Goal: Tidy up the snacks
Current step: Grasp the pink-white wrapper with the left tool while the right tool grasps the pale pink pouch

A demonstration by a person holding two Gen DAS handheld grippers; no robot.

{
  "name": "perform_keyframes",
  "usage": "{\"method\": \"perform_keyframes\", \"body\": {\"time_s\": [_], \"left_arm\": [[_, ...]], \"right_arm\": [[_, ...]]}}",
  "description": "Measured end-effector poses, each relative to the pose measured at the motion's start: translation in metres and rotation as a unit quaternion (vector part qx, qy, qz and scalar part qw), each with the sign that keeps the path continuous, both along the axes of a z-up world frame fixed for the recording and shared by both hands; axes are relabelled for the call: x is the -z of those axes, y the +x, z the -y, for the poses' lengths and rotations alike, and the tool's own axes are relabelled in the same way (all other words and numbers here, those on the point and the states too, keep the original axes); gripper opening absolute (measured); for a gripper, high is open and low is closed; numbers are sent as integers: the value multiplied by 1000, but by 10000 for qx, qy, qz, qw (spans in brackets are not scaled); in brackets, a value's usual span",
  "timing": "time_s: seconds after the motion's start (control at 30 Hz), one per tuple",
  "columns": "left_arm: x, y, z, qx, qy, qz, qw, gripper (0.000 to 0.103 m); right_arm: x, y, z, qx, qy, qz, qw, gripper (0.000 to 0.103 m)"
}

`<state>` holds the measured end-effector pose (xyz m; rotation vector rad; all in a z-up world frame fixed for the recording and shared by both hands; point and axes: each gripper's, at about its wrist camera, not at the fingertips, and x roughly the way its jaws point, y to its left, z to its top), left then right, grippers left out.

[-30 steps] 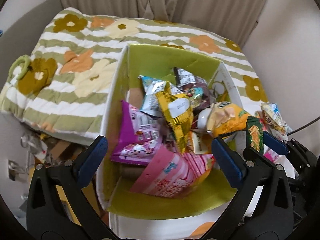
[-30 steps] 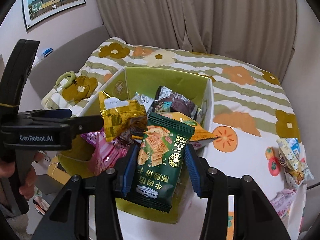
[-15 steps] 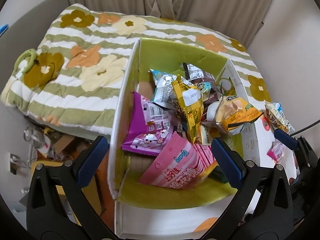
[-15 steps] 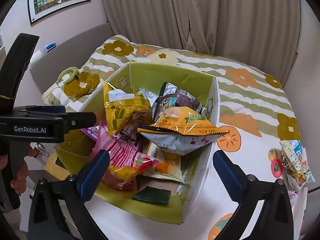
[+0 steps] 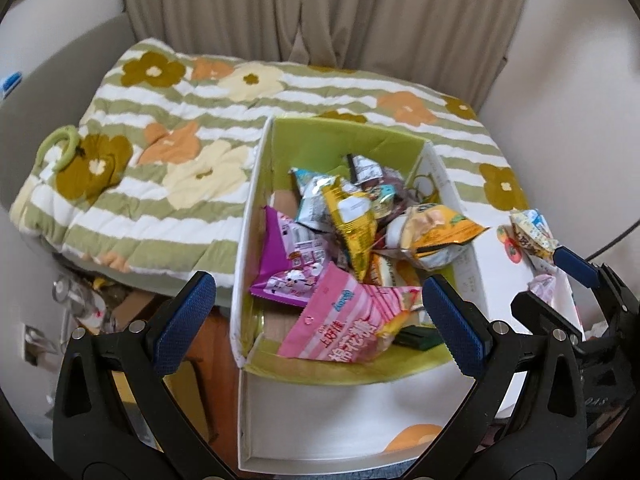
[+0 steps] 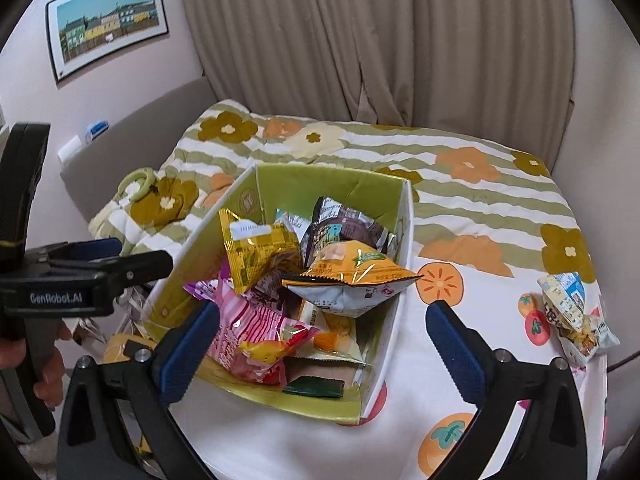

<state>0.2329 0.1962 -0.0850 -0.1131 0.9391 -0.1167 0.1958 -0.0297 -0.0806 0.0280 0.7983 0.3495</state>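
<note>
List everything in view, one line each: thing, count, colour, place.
box: one, white outside, green inside, on the tablecloth
pink packet: one, pink, near end of box
yellow packet: one, yellow, upright in box
orange packet: one, orange and white, atop the pile
dark green packet: one, flat on box floor
purple packet: one, box's left side
loose snack bag: one, pale blue and yellow, outside box, right
quilt: one, green-striped, floral, behind box
picture: one, on wall
left tongs: open, empty
right tongs: open, empty
</note>
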Motion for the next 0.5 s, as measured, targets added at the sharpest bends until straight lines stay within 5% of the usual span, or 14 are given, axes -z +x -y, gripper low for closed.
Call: {"method": "perform_keyframes", "body": {"time_s": [0.5], "left_arm": [[-27, -8, 116, 1610, -282, 405, 9857, 102]], "right_arm": [[-20, -61, 103, 1697, -71, 33, 9855, 103]]}}
